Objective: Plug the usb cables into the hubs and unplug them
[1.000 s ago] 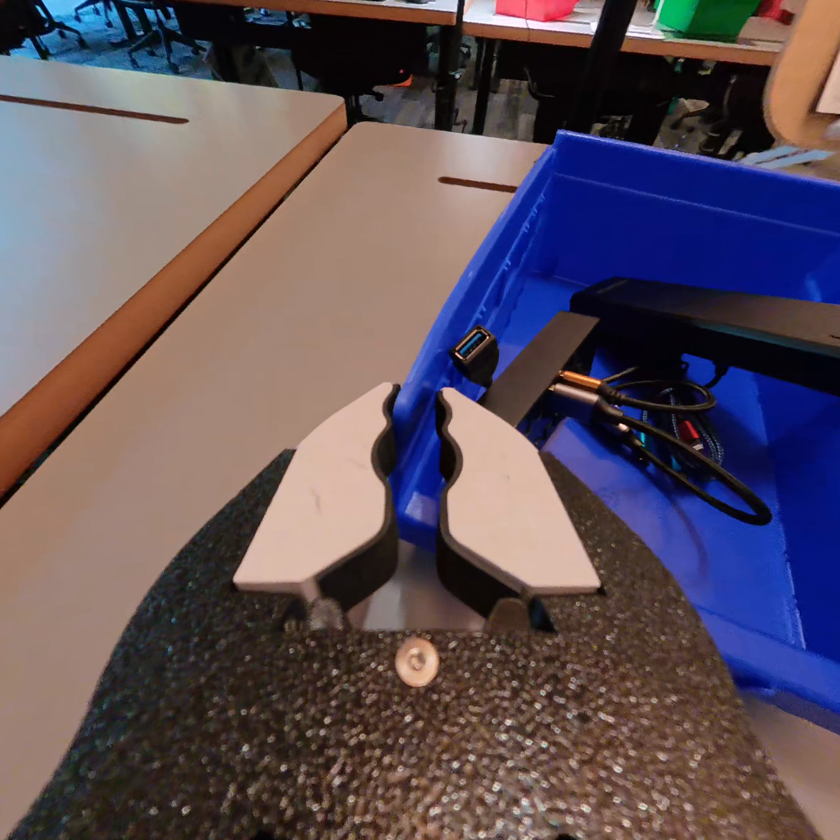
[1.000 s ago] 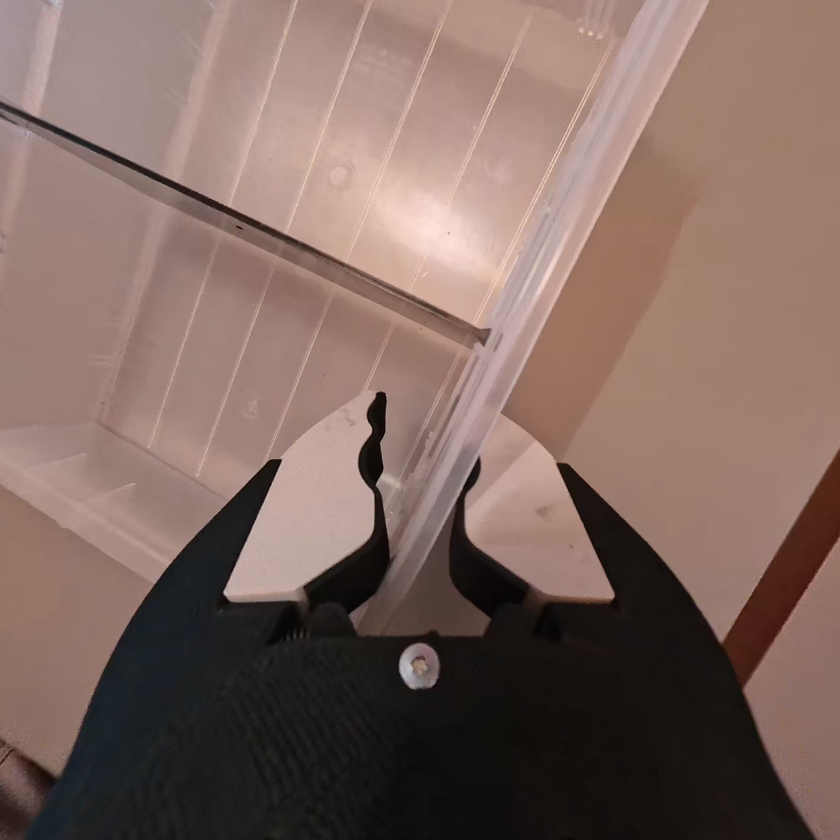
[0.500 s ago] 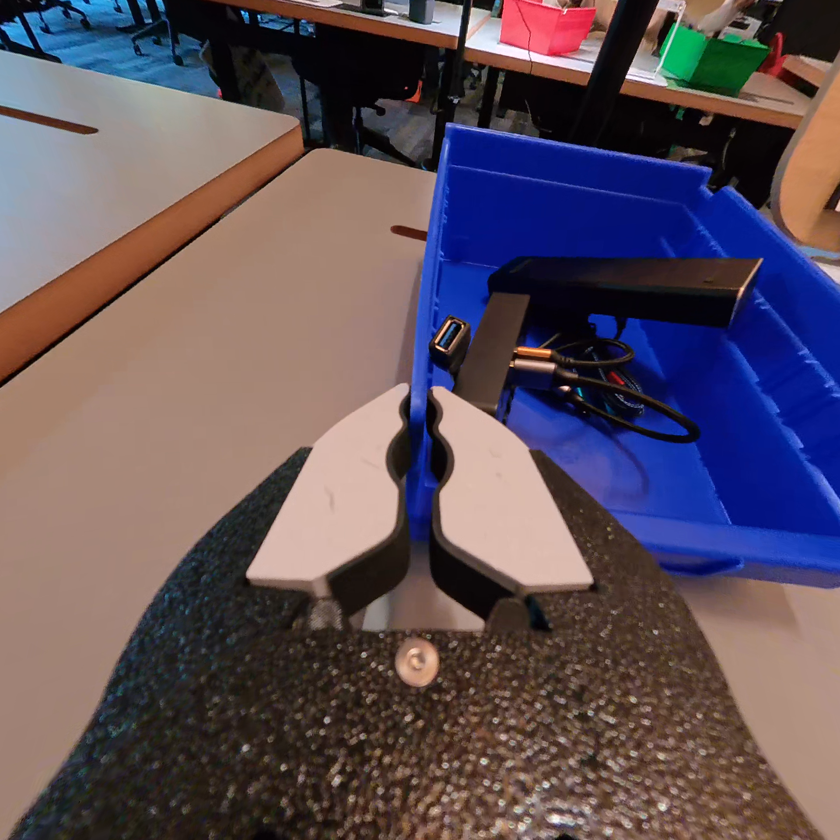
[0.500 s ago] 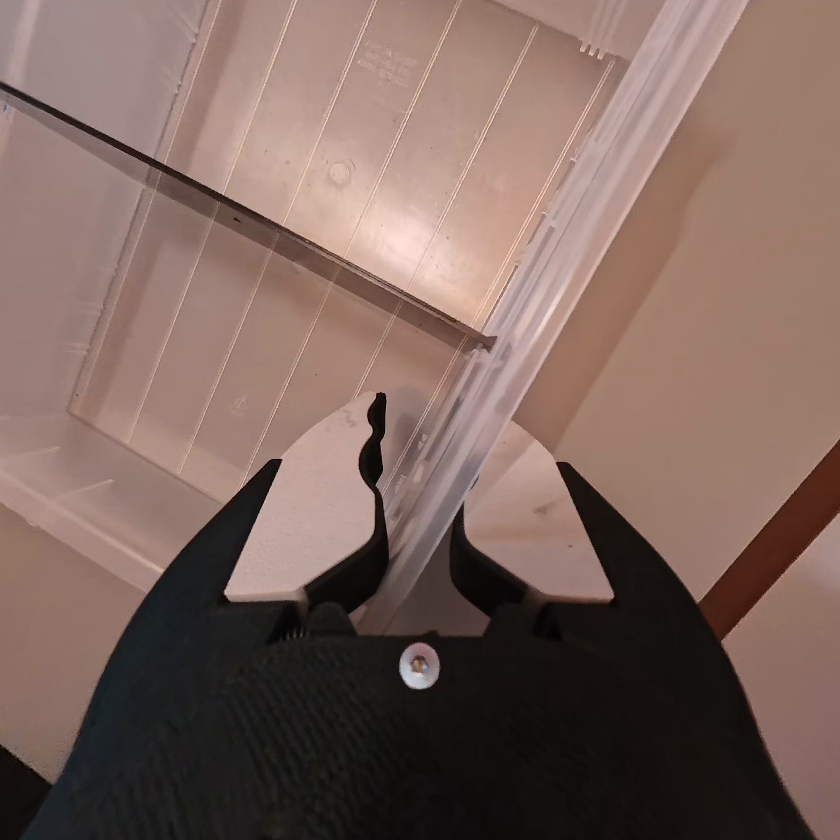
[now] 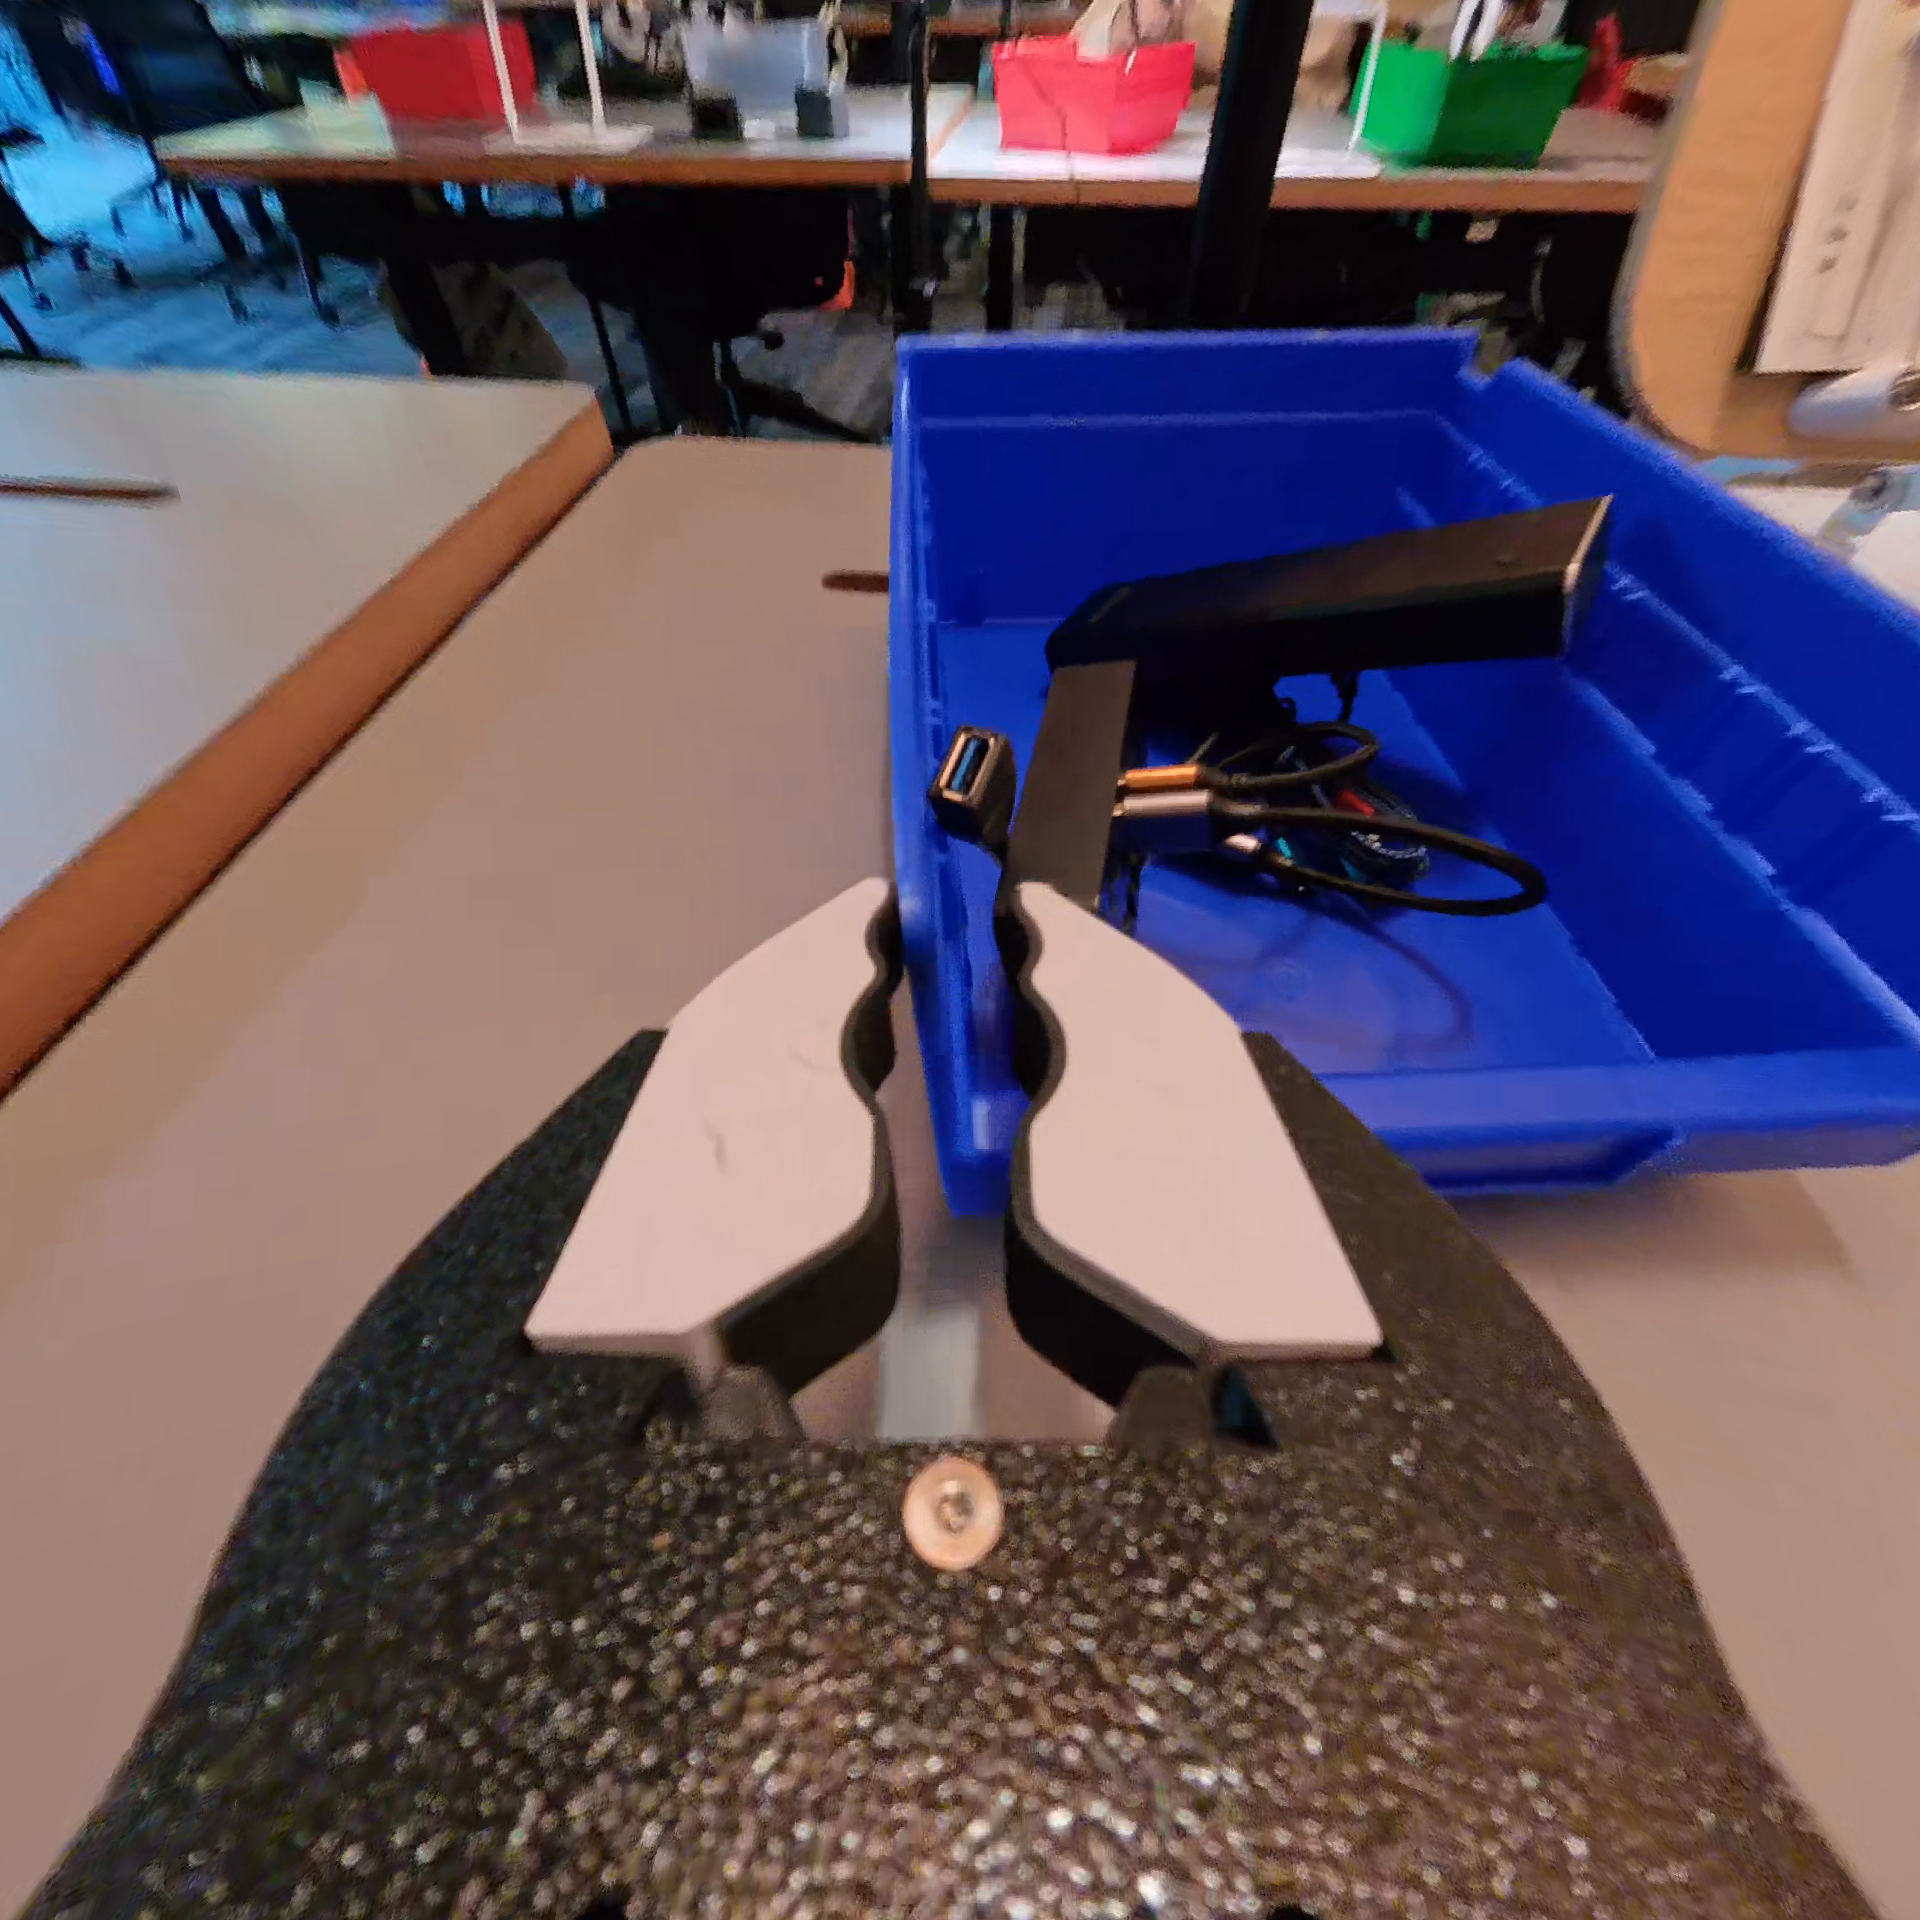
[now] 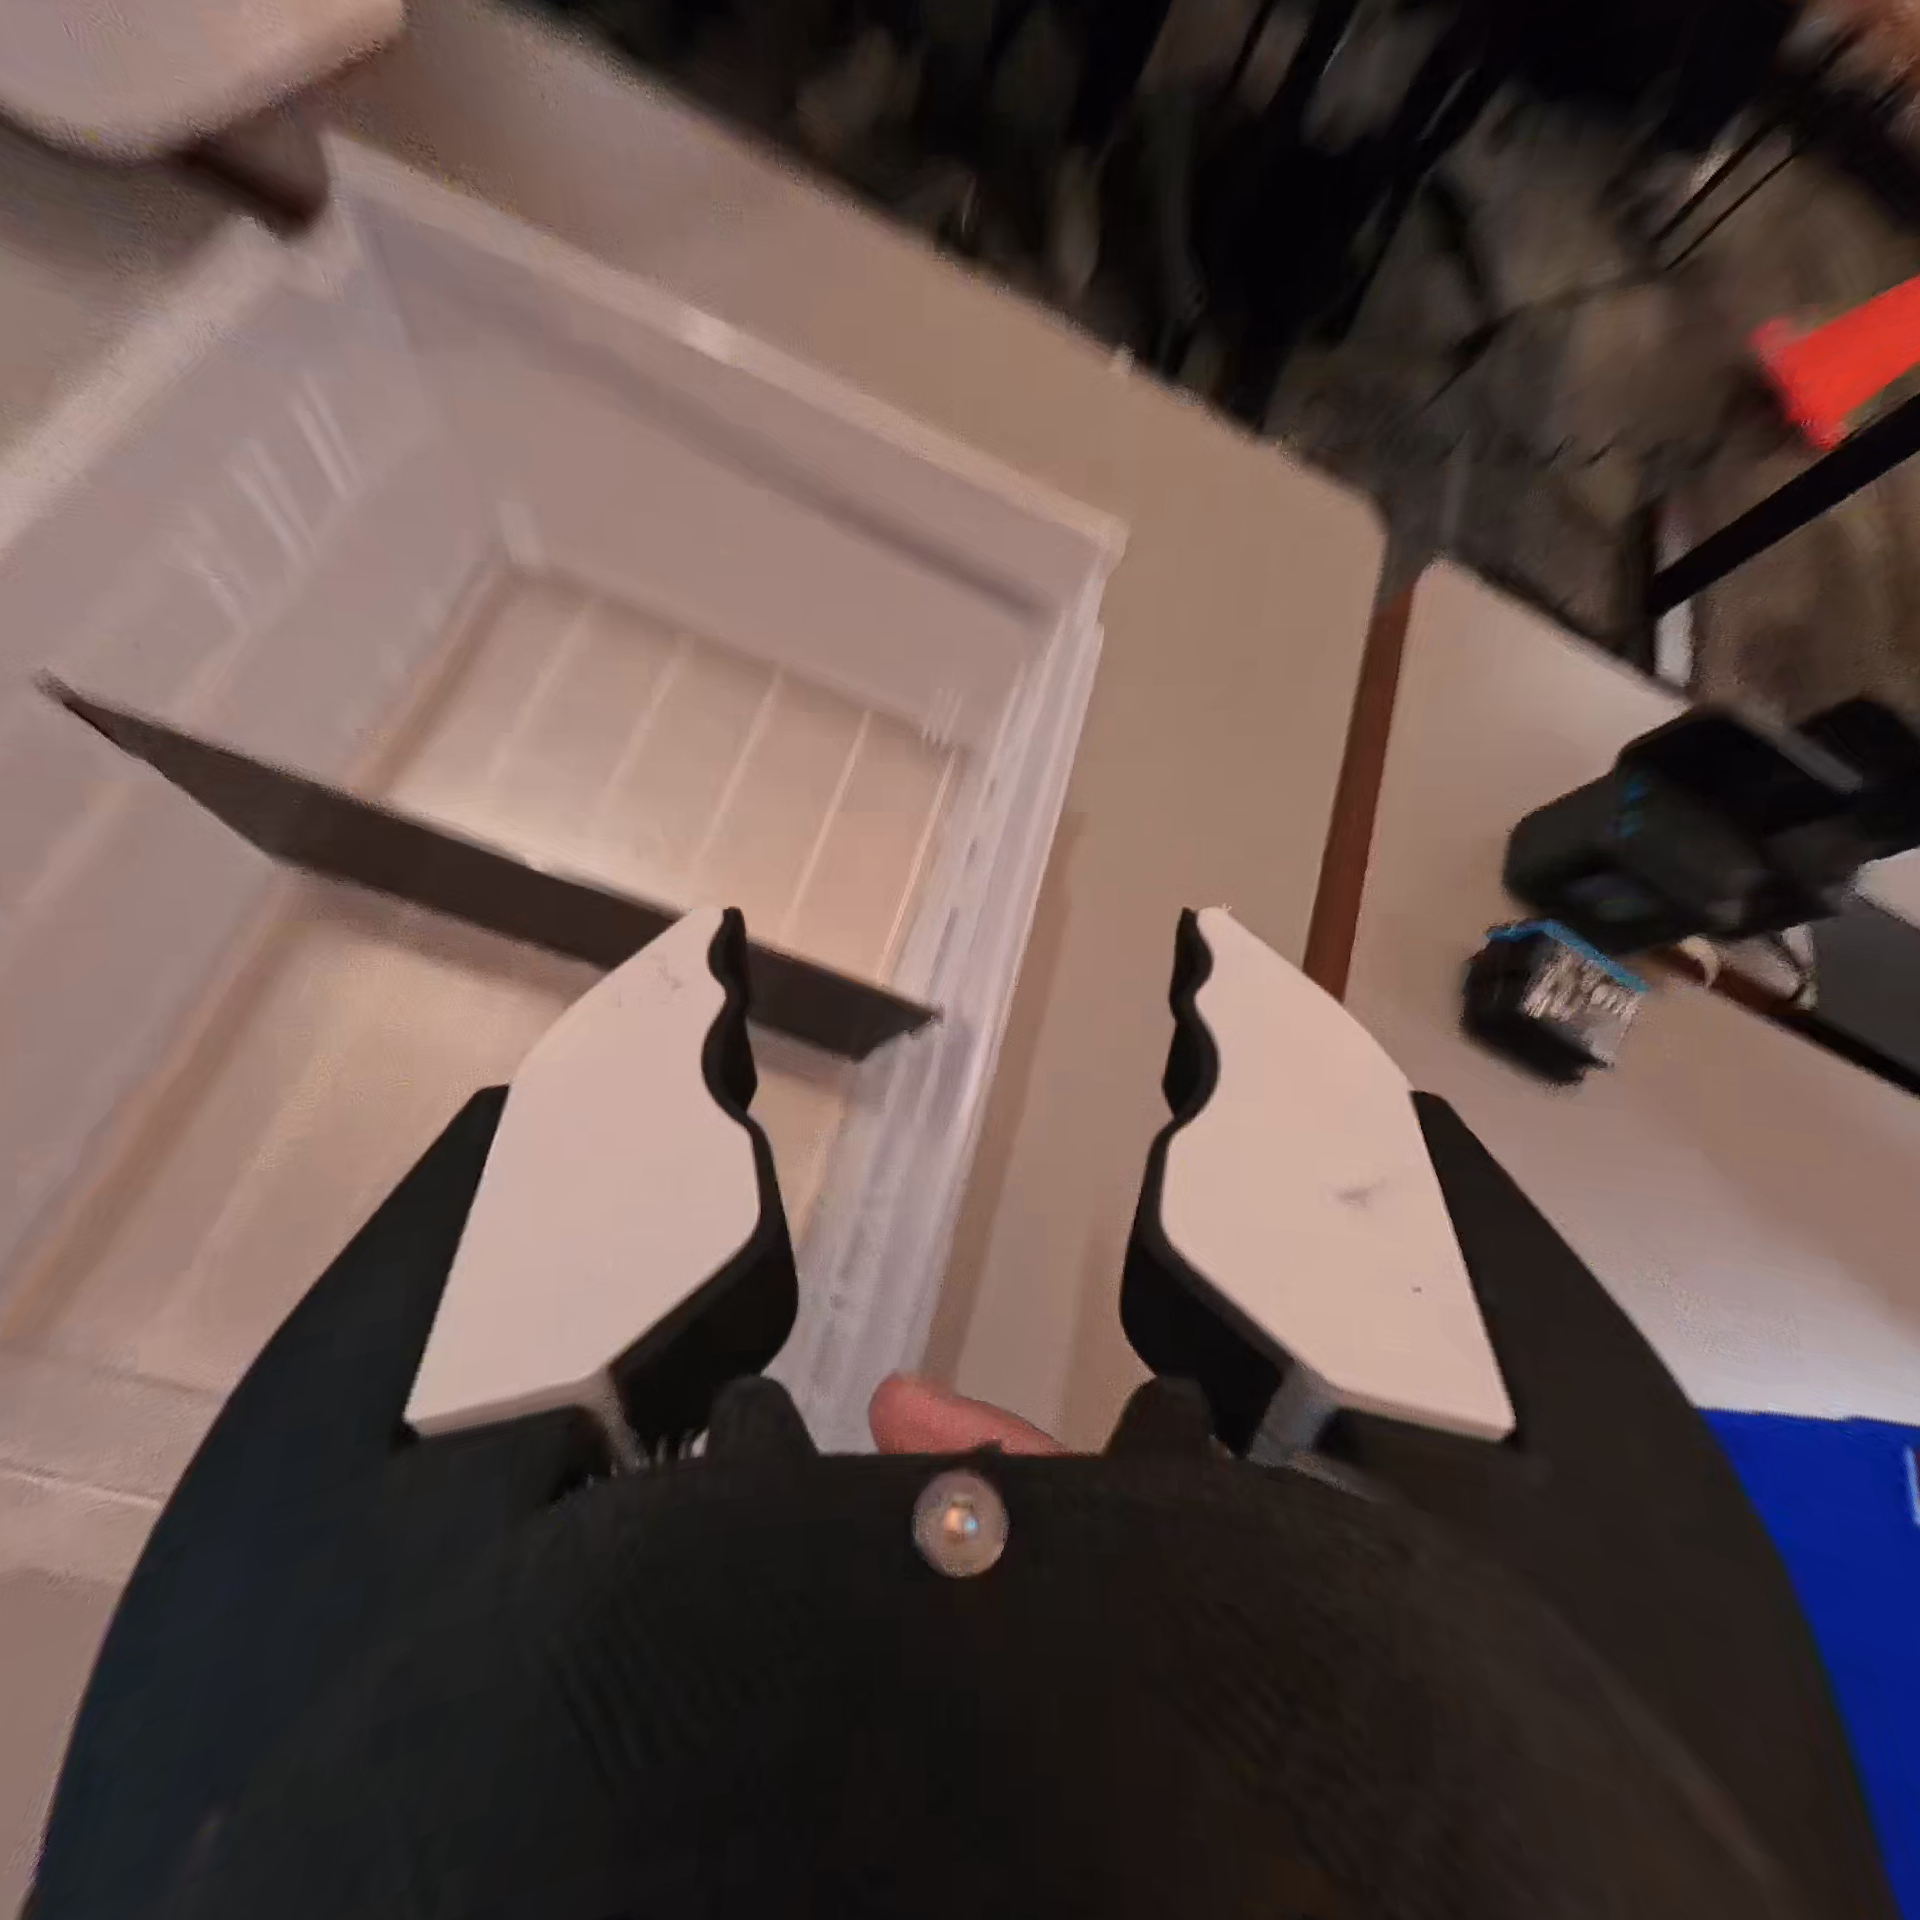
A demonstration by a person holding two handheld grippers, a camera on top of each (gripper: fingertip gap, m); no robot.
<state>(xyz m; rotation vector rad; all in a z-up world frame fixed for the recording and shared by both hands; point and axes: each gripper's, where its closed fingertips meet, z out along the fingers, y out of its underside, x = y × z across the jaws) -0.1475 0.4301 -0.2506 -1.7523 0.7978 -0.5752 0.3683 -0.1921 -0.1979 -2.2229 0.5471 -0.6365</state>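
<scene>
A blue bin (image 5: 1714,644) sits flat on the table. In it a long black hub (image 5: 1330,613) leans across a flat dark hub (image 5: 1075,790). Gold and silver plugs (image 5: 1164,795) sit in the flat hub, with coiled cables (image 5: 1434,883) behind them. A black USB socket (image 5: 971,779) rests by the left wall. My left gripper (image 5: 945,904) straddles the bin's left wall near the front corner, jaws slightly apart. My right gripper (image 6: 956,925) is wide open and empty above the right wall of a clear bin (image 6: 1018,935).
The clear bin has a dark divider (image 6: 436,862) across it. A black device with blue trim (image 6: 1714,831) lies to its right. A fingertip (image 6: 935,1418) shows between my right fingers. A second table (image 5: 208,582) stands to the left. Red and green bins (image 5: 1091,73) sit far back.
My right gripper has let go of the clear bin's wall, opened wide and pulled back. The blue bin has swung to sit flat, and my left jaws have loosened on its wall.
</scene>
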